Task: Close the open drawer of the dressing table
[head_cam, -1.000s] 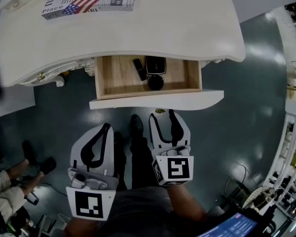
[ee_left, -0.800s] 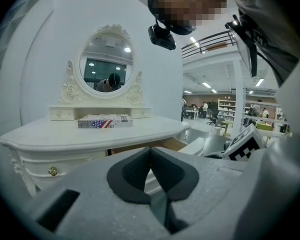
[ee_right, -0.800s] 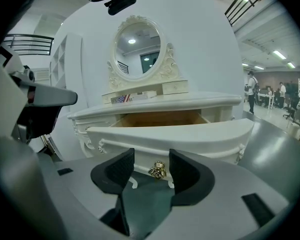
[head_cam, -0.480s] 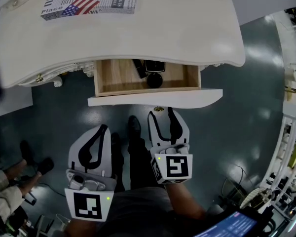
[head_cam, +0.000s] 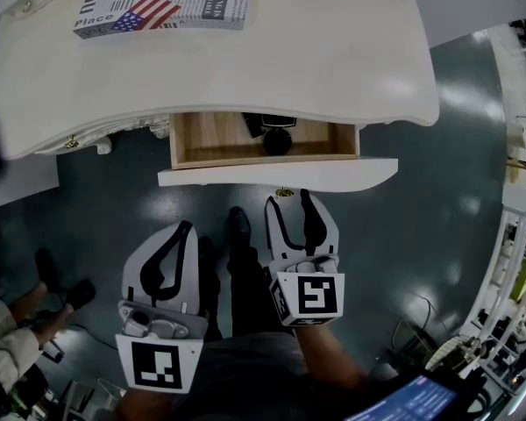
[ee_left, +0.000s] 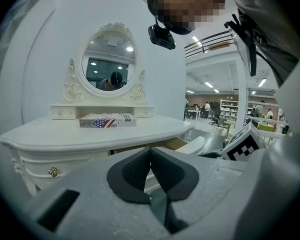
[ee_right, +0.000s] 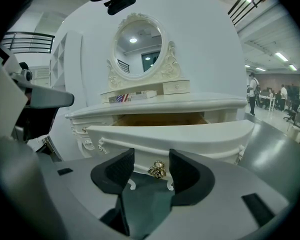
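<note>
One large white dressing table [head_cam: 245,68] fills the upper part of the head view, and its drawer [head_cam: 276,174] stands partly open under the middle of the surface. Below the drawer front, the right gripper [head_cam: 289,202] holds its jaws apart around the brass knob [ee_right: 157,170] without clamping it, while the left gripper [head_cam: 187,228], at lower left and apart from the drawer, has its jaws together. A flag-printed box [head_cam: 162,3] lies on the surface at upper left, and small dark things [head_cam: 278,140] lie inside the drawer.
</note>
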The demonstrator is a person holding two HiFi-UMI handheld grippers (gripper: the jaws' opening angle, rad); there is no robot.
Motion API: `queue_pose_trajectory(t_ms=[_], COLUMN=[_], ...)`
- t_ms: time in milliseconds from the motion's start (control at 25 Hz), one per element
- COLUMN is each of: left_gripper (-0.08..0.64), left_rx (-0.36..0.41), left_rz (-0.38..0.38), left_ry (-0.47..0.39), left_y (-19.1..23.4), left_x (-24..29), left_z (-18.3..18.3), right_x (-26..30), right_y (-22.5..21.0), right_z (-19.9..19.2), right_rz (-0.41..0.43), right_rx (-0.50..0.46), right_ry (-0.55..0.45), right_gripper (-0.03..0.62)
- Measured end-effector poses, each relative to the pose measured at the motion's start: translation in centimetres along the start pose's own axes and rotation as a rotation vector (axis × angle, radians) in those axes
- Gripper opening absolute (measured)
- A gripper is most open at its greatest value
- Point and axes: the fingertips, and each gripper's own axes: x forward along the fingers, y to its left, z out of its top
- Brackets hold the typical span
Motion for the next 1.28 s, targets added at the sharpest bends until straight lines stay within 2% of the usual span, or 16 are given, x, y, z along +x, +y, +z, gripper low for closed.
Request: queue_pose_trajectory(t_ms=[840, 1280], left_gripper=[0.015, 0.015], left_rx=[-0.017, -0.02], left_rz=[0.022, 0.032], left_ry=[-0.001, 0.006], left_y=[0.6, 1.2], left_x=[0.6, 1.2], left_z=[0.1, 0.2], right_x=[1.3, 2.1], right_y=[-0.5, -0.5], right_z=[1.1, 1.3], right_rz=[-0.016, 0.009], right_rx=[0.002, -0.018], right_ry=[0.015, 0.001], right_gripper=[0.201, 0.201])
